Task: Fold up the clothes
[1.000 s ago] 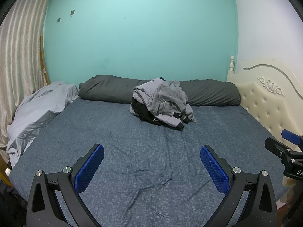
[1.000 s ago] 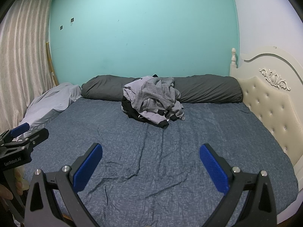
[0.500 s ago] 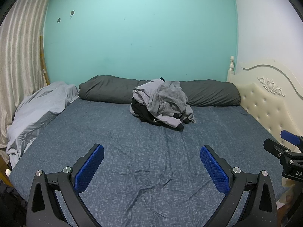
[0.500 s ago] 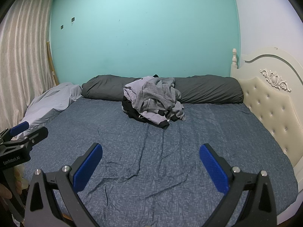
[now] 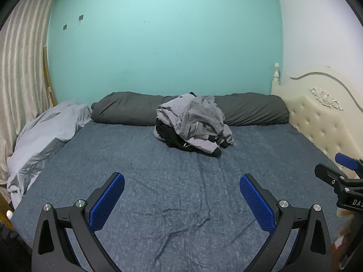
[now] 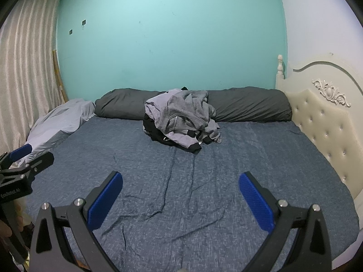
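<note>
Your pile of clothes (image 5: pixel 192 122) sits on the bed (image 5: pixel 158 192) toward its far edge, roughly mid-width, leaning against the dark grey bolster (image 5: pixel 249 110) that runs along that edge under the teal wall (image 5: pixel 163 40). Pile is unfolded and crumpled: pale grey garments on top, something black underneath showing at the left and front, one cuff with black trim trailing toward you. From the right wrist view the same pile (image 6: pixel 181 117) reads slightly left of centre.

Your left gripper (image 5: pixel 181 196) is wide open, holding nothing, blue pads (image 5: pixel 106 201) apart, over the near part of the blue sheet. It is well apart from the pile. Your right gripper (image 6: pixel 180 195) is the same: jaws spread, empty, over the near part of the sheet, well short of the clothes. Each gripper shows at the edge of the other's view, right one (image 5: pixel 344 181) at the right side, left one (image 6: pixel 20 170) at the left side, so they are held side by side.

Sheet between grippers and pile is wrinkled, with creases running toward you. A light grey duvet (image 5: pixel 45 136) is bunched at the far left corner of the bed, next to the striped curtain (image 5: pixel 20 68). The cream tufted headboard (image 5: pixel 322 122) runs along the right edge.
</note>
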A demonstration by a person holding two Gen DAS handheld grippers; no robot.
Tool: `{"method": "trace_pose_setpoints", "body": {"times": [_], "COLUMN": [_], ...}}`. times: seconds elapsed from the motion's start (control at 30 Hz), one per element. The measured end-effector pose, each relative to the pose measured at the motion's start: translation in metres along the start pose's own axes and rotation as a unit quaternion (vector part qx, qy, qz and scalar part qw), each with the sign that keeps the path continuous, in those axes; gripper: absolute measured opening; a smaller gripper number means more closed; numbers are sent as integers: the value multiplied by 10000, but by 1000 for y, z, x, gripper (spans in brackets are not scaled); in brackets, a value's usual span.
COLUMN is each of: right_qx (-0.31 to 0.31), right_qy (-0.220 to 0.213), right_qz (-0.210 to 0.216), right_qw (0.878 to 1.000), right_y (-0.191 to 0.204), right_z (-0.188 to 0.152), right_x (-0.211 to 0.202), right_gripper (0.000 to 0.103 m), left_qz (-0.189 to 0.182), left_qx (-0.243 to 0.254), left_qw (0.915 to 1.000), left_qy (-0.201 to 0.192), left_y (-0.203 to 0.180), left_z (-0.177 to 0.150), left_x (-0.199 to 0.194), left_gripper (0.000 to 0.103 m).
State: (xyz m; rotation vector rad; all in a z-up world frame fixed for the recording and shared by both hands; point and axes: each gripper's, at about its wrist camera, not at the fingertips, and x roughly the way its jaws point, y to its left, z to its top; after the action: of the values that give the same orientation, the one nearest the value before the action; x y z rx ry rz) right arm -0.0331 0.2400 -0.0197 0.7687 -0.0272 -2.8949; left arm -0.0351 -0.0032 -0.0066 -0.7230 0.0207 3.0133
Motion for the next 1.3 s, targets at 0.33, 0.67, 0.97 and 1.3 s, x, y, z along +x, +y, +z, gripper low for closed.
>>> {"method": "trace_pose_setpoints", "body": {"times": [0.33,0.67,0.97,1.3], "right_qx": [-59,-130,231,3], "right_qy": [236,515,623,721], "right_qz": [424,166,-56,-12], "right_qw": [9988,9984,9978,9974], "right_y": [-11,-42,-81,-81], "right_z": [19,46,62,75], "right_x": [100,257,391,510], "right_gripper": [103,103,101,90], "left_qz": [-106,-8,-71,-200], "left_qx": [-143,-128,-355,-507], "left_qw": [9996,9998,9981,9952], "left_qy": [200,169,500,818], "left_y": [26,53,66,75], "left_z": [18,29,19,3], "left_x": [101,225,329,414], "left_gripper": [103,103,103,103]}}
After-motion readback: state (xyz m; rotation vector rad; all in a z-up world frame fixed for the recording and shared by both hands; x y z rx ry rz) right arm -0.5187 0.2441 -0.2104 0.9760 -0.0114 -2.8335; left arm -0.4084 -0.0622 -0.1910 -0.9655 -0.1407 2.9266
